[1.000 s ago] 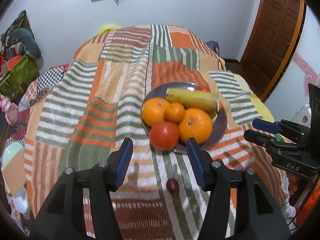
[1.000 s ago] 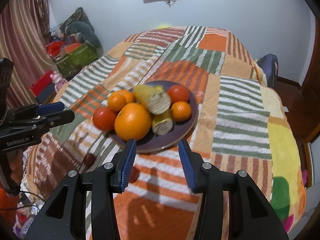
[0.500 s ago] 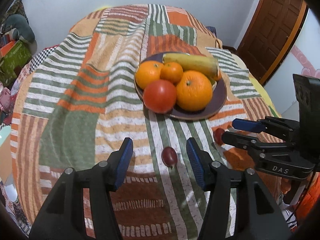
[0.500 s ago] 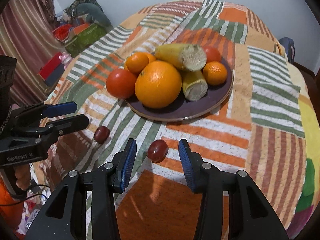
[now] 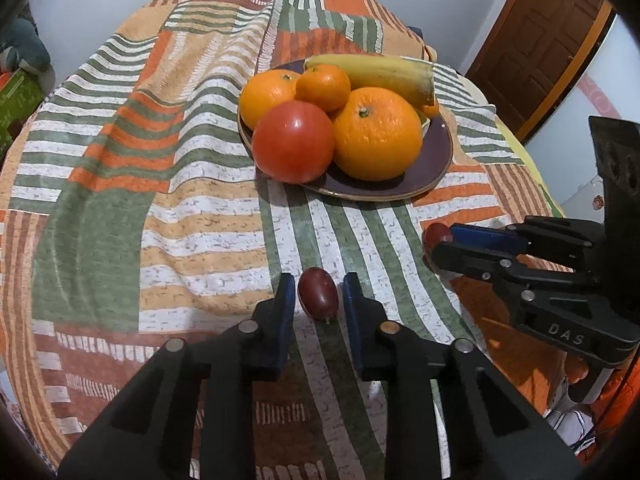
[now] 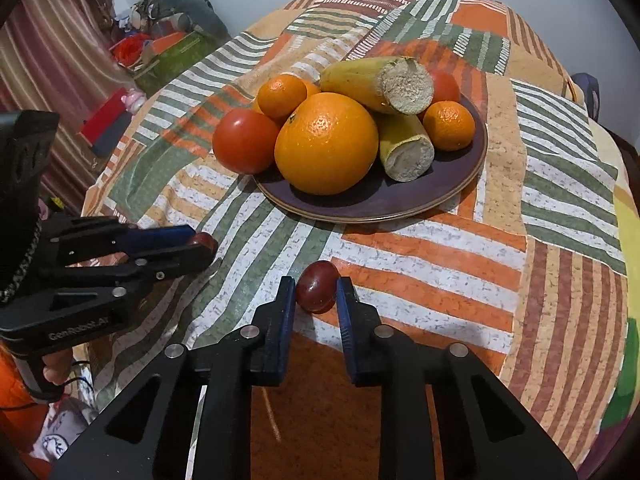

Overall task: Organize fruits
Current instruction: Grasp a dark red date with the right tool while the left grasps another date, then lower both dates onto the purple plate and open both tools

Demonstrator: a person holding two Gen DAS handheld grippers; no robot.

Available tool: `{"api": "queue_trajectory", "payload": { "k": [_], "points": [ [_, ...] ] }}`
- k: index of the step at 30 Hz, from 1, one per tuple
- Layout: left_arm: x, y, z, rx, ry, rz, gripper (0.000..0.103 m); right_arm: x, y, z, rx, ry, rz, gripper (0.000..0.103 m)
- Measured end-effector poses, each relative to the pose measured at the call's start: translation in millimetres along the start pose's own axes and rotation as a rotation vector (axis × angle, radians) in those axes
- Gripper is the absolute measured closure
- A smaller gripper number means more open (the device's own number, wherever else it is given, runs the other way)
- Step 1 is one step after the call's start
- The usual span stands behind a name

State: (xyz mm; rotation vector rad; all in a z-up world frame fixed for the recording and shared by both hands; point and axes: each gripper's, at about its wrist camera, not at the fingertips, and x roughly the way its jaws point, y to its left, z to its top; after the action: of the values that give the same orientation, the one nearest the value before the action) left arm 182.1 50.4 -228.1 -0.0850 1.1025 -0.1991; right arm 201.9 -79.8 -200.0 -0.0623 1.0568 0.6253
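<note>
Home bedroom: bed w/ striped patchwork blanket [image 5: 168, 168], panelled wooden door [image 5: 540, 52], curtain [image 6: 44, 60], clothes & boxes piled [image 6: 168, 44] by the wall.

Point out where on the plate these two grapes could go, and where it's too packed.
Free: the bare purple rim nearest the tongs, in front of the big orange and cut banana. Crowded: the far half, with fruit piled together, and the left edge, where the tomato overhangs.

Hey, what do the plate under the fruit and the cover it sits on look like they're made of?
The plate looks like glazed ceramic: dark purple-brown, smooth, with a thin lighter rim, though coated metal or melamine can't be ruled out. The cover looks like woven or terry cloth: matte, speckled patchwork stripes in orange, green and white, lying in soft wrinkles.
</note>
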Motion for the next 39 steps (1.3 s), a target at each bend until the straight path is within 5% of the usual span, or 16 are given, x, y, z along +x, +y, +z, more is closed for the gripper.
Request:
{"api": "queue_trajectory", "payload": {
  "k": [39],
  "points": [
    [-8,-60,79,0.100,-0.139,-0.088,0.084,-33,-50,32,0.054,-0.159,-0.095,0.084]
  ]
}}
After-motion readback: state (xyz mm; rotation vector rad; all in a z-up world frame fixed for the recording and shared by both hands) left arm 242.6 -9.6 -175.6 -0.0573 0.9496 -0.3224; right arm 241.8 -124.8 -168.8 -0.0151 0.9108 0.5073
